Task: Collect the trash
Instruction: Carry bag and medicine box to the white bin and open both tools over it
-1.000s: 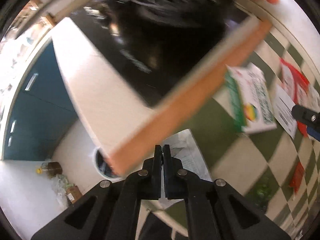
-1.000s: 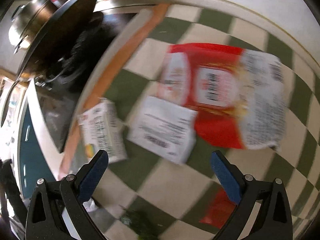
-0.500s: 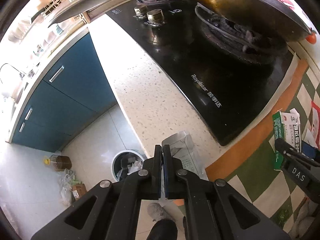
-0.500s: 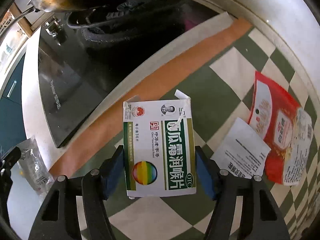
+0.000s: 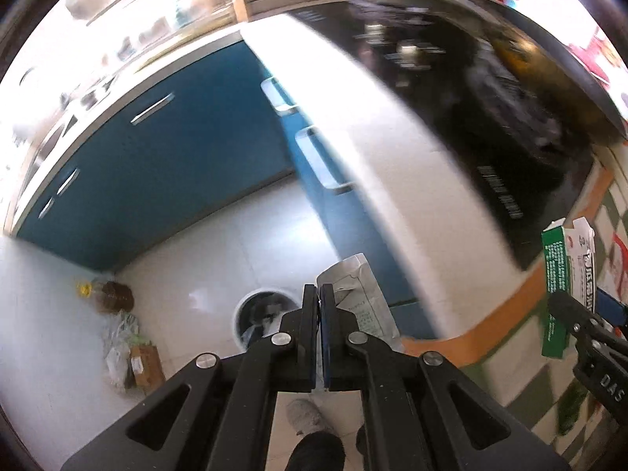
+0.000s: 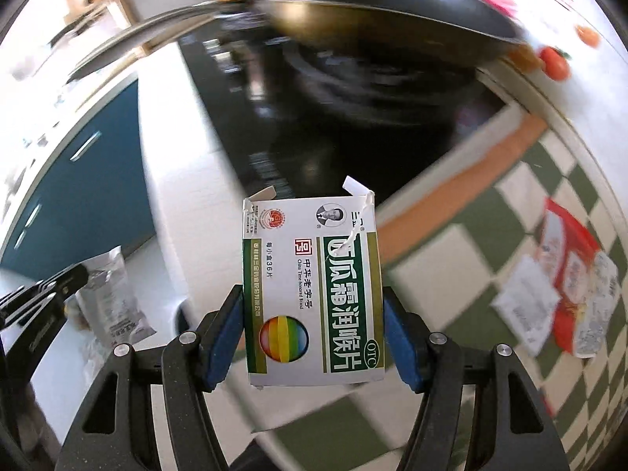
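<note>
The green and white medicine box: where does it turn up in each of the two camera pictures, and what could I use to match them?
Left wrist view: the medicine box is at the far right edge, seen edge-on, held in the right gripper.
Right wrist view: the medicine box fills the lower middle, face-on, between the blue pads.
Shared landmark: the black stovetop, above the box in both views.

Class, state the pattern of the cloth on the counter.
Green-and-white checks with an orange border, clearest in the right wrist view.
</note>
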{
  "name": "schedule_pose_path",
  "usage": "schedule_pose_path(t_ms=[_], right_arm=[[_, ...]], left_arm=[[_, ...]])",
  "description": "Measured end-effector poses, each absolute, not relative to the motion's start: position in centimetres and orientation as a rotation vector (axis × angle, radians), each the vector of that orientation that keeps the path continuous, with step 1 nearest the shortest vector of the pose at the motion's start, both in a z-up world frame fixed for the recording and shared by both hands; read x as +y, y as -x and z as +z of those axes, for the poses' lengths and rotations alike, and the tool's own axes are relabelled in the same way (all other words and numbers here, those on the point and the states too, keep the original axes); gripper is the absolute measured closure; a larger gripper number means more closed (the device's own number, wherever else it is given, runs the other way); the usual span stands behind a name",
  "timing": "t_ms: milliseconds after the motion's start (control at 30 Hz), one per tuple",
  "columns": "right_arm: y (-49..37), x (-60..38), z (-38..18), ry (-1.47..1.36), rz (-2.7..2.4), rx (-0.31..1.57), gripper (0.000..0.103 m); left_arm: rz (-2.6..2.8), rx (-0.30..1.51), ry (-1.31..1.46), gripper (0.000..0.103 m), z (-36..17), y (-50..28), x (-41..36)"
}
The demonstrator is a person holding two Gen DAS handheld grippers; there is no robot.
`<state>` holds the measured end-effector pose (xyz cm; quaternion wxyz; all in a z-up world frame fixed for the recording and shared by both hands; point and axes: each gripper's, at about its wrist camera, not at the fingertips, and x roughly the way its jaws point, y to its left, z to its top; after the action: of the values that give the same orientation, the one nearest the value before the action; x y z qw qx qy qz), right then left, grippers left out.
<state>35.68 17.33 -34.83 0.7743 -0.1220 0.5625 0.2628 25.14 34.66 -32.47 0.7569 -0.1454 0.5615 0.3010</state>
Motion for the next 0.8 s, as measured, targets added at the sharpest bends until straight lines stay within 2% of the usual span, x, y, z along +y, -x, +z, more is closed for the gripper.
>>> schedule_pose_path(t_ms=[133,233,333,533,700,800], right_arm=[[-31.2,22.8,-37.3,0.287,0.669,1.250,0.035],[-27.8,26.8,-41.2,0.303,0.727,1.304,0.035],[-24.9,30.2,-46.2,0.322,0.771,1.367,0.035],[-21.5,35.4,-60.1,0.315,0.810,1.497,0.035],[-20.8,38.3,-71.6,0.313,0.804,1.538,0.035],[-20.5,39.9,-78.3,0.318,0.812,1.576,0.035]], left_arm=[[0.705,1.259,0.394,0.103,-34.7,-19.6,39.4],[0.727,1.308,0.474,0.103,-38.6,-15.9,43.2],[0.735,1.361,0.571,0.103,-44.5,-12.9,46.7],[0.700,1.423,0.786,0.103,-59.8,-10.0,52.4],[0.668,1.479,0.857,0.103,-72.7,-9.5,55.6],[0.650,1.509,0.895,0.100,-78.6,-9.0,56.7]])
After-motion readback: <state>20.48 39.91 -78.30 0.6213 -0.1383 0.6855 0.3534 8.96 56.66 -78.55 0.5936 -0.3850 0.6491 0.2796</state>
